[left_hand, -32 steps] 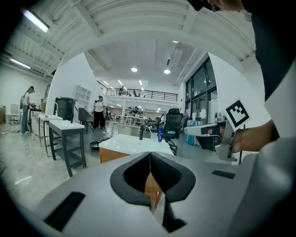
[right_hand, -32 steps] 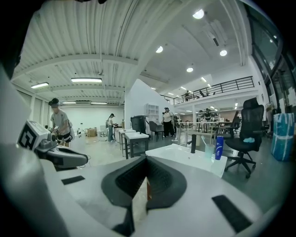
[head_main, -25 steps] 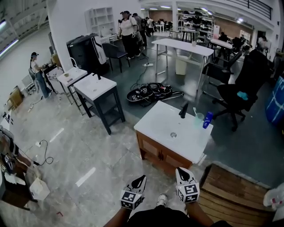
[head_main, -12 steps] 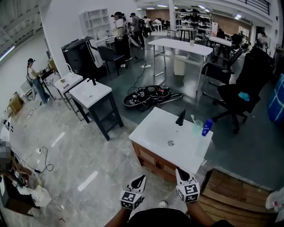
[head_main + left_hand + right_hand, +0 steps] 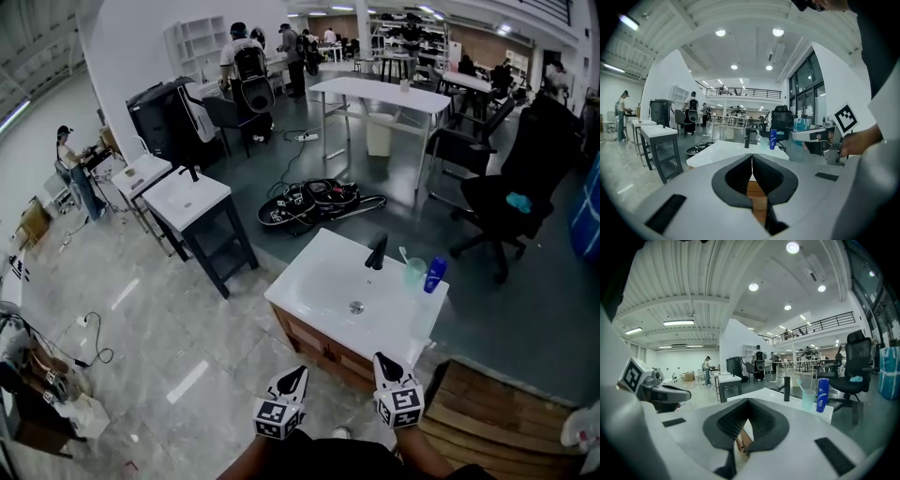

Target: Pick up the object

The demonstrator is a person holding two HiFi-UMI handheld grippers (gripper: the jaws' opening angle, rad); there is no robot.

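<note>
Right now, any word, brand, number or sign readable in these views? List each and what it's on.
No text can be read in any view.
Blue bottle: white label print, too small to read.
Left gripper and right gripper: black-and-white square markers, patterns only, no letters or numbers.
No other print can be made out.

Open workshop hall, sink units (image 5: 314,281), desks (image 5: 375,91) (mezzanine (image 5: 820,324) above)

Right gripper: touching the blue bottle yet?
Apart. Head view: right gripper is by the counter's near edge, blue bottle stands at its far corner.
</note>
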